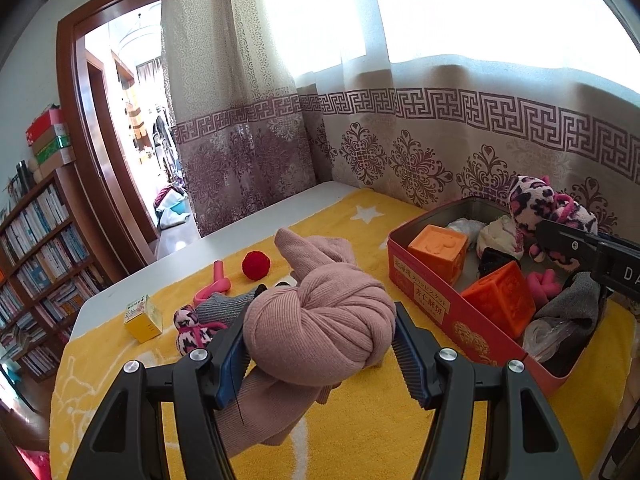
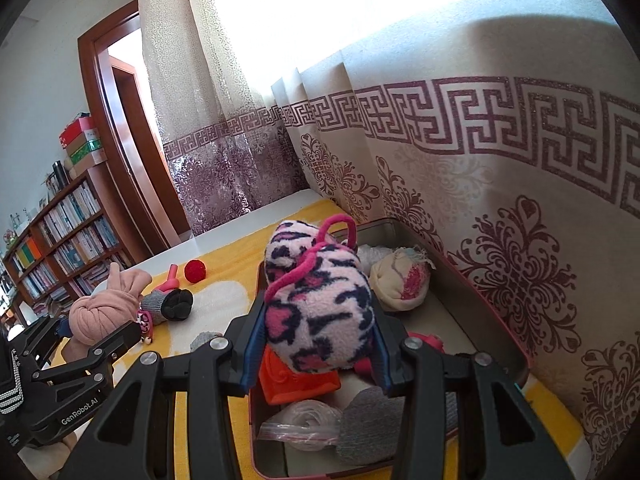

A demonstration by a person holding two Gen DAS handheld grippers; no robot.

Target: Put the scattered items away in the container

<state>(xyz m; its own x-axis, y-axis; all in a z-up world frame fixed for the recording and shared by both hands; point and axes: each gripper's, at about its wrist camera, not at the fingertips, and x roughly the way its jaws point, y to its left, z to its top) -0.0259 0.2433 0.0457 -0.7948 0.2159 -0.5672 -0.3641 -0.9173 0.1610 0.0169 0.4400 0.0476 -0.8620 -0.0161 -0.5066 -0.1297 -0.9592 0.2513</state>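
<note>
A knotted pink cloth bundle (image 1: 320, 332) is clamped in the left gripper (image 1: 320, 354) above the yellow-covered tabletop (image 1: 360, 432), and a leopard-print plush (image 2: 320, 308) is gripped by the right gripper (image 2: 316, 364) over the half-filled red tin (image 1: 440, 312), evidently for dropping in.

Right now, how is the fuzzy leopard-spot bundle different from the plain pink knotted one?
The leopard-spot bundle is fluffy, with pink and dark spots; the pink knotted bundle is plain dusty pink and ribbed. The right tool holds the spotted one over the red tin; the left tool holds the pink one over the yellow cloth, beside the tin. Both are soft bundles gripped in a tool.
</note>
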